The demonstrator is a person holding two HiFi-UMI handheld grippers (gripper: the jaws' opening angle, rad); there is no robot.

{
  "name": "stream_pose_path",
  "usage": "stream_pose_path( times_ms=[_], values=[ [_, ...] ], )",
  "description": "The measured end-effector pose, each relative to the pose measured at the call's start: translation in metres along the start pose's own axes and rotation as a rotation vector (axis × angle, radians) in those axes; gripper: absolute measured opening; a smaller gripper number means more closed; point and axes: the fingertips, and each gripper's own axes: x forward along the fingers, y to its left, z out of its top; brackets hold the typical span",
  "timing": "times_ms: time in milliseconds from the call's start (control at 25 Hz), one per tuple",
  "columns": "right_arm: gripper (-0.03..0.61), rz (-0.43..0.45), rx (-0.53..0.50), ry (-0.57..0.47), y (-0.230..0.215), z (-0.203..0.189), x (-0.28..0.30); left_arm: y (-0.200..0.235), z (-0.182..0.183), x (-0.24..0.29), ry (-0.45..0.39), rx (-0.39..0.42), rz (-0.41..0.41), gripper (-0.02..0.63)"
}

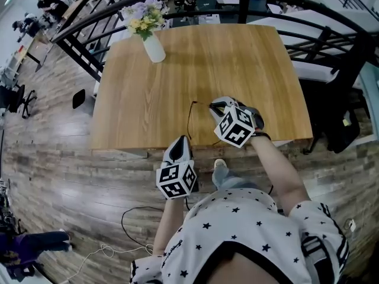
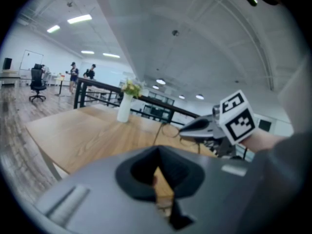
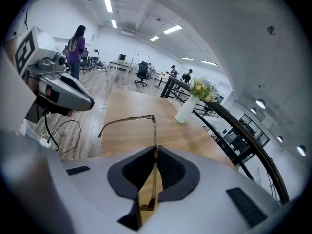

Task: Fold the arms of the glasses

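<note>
Thin gold-wire glasses (image 1: 189, 118) hang just above the wooden table (image 1: 148, 99) near its front edge. My right gripper (image 1: 214, 105) is shut on them. In the right gripper view the frame runs up out of the shut jaws (image 3: 155, 149), and one arm of the glasses (image 3: 127, 121) sticks out sideways to the left, unfolded. My left gripper (image 1: 182, 139) hovers at the table's front edge, just short of the glasses, shut with nothing in it (image 2: 158, 150). From it the glasses (image 2: 158, 133) and the right gripper (image 2: 195, 126) show close ahead.
A white vase of flowers (image 1: 154, 47) stands at the table's far left corner. A black railing (image 1: 89, 22) curves round the table's far sides. Cables (image 1: 127, 218) lie on the wood floor below the front edge. People stand far off in the room.
</note>
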Motion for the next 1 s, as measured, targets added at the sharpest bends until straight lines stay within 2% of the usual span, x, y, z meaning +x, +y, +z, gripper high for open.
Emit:
stream_pose_path(
  times_ms=[280,840,1000],
  values=[
    [0.02,-0.037,0.016,-0.025,0.021,0.003,-0.032,-0.011,-0.015,-0.026,0.0,0.03,-0.013,0.009],
    [0.02,-0.077,0.011,-0.052,0.063,0.009,-0.088,-0.027,-0.045,-0.073,0.0,0.033,-0.028,0.018],
    [0.02,-0.092,0.014,-0.063,0.067,0.009,-0.104,-0.033,-0.051,-0.079,0.013,0.039,-0.043,0.058]
  ],
)
